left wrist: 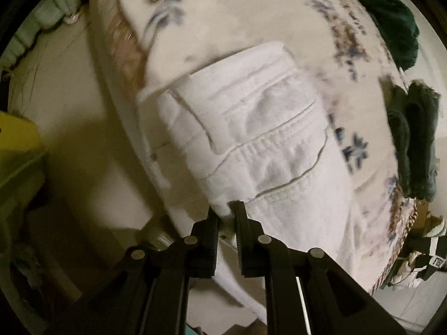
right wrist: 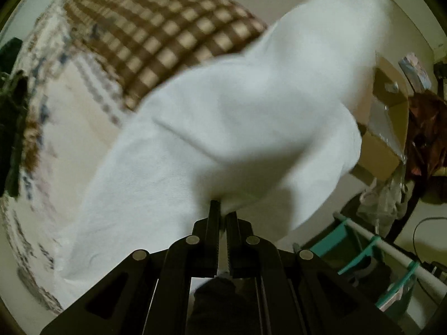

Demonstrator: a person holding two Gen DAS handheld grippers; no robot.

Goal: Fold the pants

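Between both grippers' fingers (left wrist: pixel 240 209): white pants (left wrist: pixel 251 128) edge pinched.

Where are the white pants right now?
The white pants lie on the flowery bedspread, filling the middle of both views, with the left gripper and right gripper each pinching an edge.
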